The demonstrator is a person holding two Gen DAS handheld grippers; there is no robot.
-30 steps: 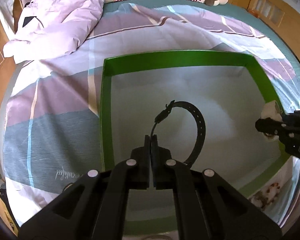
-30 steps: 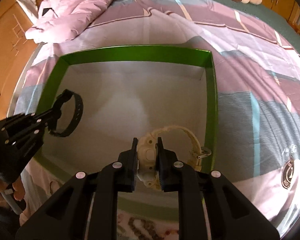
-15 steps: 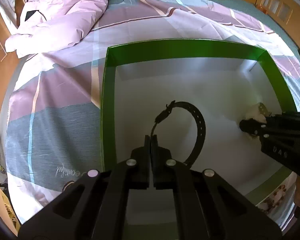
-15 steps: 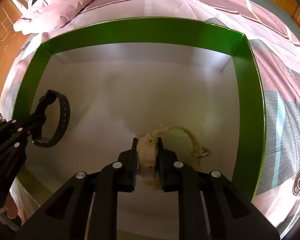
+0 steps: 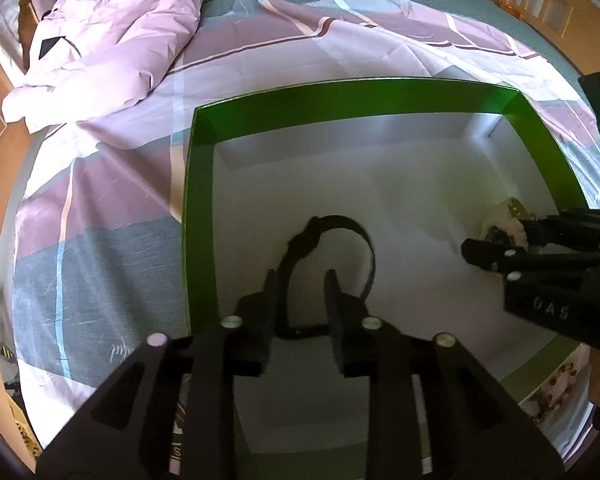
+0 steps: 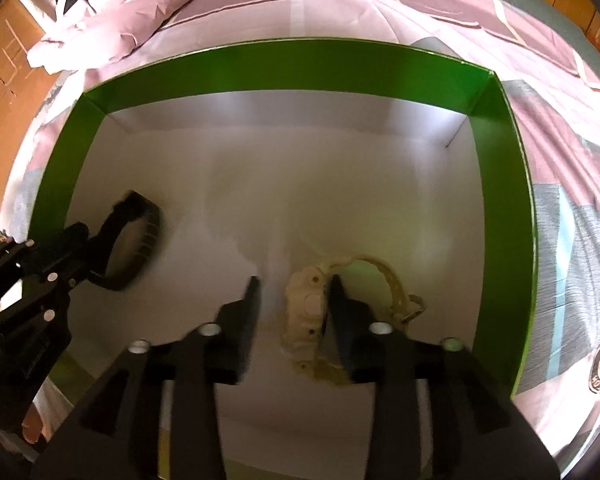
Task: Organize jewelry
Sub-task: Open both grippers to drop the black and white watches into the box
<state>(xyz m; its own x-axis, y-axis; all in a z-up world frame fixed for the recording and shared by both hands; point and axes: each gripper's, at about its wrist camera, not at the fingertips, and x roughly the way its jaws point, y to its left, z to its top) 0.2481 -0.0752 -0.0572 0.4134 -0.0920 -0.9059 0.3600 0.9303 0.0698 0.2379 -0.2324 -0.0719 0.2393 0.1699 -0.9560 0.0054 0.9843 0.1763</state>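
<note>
The black watch [image 5: 340, 248] lies on the white floor of the green-walled box [image 5: 198, 216], close to the box's left wall and toward its near edge, its strap curled into a standing loop. The cream watch [image 6: 312, 312] lies on the same floor toward the right wall, case up, strap and buckle trailing to the right.

The left gripper [image 5: 302, 296] has just been opening: its jaws stand partly apart with the black strap between them, and neither pad presses on it, so the watch looks released. The right gripper [image 6: 294, 300] has likewise just been opening; the cream watch sits in the gap, hard against the right finger [image 6: 342, 312] and clear of the left one. Whether that finger touches the case I cannot tell.

The step in hand appears to be letting both watches go inside the box. To do it well, spread the jaws a little more, then lift straight up so no finger hooks a strap and drags a watch along, the black loop especially.

The box rests on a striped purple and grey bedsheet [image 5: 100, 200], a rumpled pink duvet [image 5: 112, 28] at the far left corner of the bed. The middle and far part of the box floor are open; the walls crowd the left gripper on its left and the cream watch's buckle on the right.
</note>
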